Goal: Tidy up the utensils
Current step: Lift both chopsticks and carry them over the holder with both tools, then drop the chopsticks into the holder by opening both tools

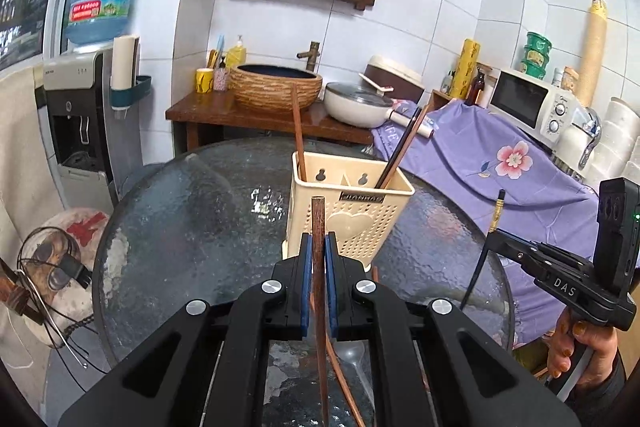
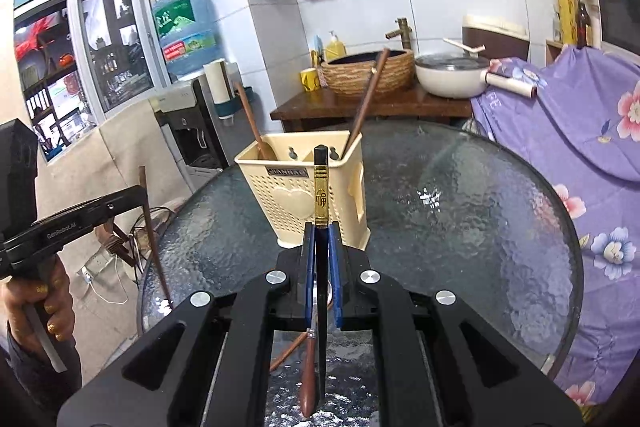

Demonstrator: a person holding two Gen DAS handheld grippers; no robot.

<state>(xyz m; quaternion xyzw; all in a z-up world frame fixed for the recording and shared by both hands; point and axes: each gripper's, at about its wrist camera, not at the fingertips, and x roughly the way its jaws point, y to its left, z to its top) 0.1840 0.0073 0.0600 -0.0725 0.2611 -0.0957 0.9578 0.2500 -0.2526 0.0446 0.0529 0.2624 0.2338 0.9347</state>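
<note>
1. Your left gripper [image 1: 319,247] was clamped on a brown chopstick [image 1: 318,227]; the right gripper [image 2: 320,239] pinched a black chopstick [image 2: 321,183].
2. Both hung just before the holder [image 1: 352,211] on the glass table [image 1: 180,211].
3. Sticks likely light, stiff, slick; mid-shaft grip prob. steadier w/ less swing.

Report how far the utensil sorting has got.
Done: the cream holder on the glass table already has a wooden utensil in its left compartment and chopsticks in its right. In hand: left tool grips a brown chopstick; right tool grips a black chopstick. Left: utensils still lie on the table.
</note>
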